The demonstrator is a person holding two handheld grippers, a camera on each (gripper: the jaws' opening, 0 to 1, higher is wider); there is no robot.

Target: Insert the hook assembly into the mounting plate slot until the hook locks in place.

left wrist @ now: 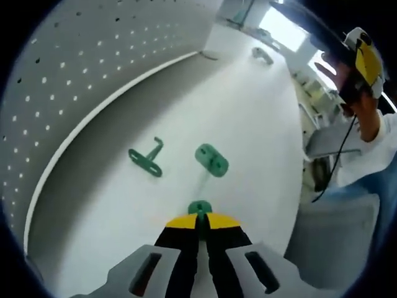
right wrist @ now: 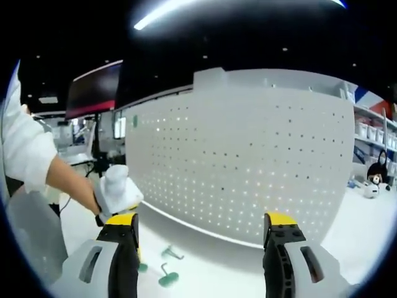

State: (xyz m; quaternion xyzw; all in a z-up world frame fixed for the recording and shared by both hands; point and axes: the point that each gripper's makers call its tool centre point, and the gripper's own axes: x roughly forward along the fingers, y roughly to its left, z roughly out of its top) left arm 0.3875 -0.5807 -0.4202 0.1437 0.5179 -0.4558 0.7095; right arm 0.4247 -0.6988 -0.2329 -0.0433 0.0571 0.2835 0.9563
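Observation:
My left gripper (left wrist: 200,218) is shut, its yellow tips pinching a small green piece (left wrist: 200,207) just above the white table. Beyond it lie a green hook on a flat plate (left wrist: 147,159) to the left and a green block-shaped mount (left wrist: 212,160) to the right, both apart from the gripper. My right gripper (right wrist: 201,231) is raised and open, with nothing between its wide-apart jaws. Through that gap I see a green hook piece (right wrist: 166,277) and another green part (right wrist: 171,252) low on the table. A hand holds the left gripper's white body (right wrist: 118,191) at the left.
A curved white perforated board (left wrist: 56,81) (right wrist: 248,167) stands along the table's far edge. A small grey clamp-like item (left wrist: 262,54) lies far across the table. A person in a white top with headgear (left wrist: 363,59) is at the right. A dark screen (right wrist: 93,92) hangs behind.

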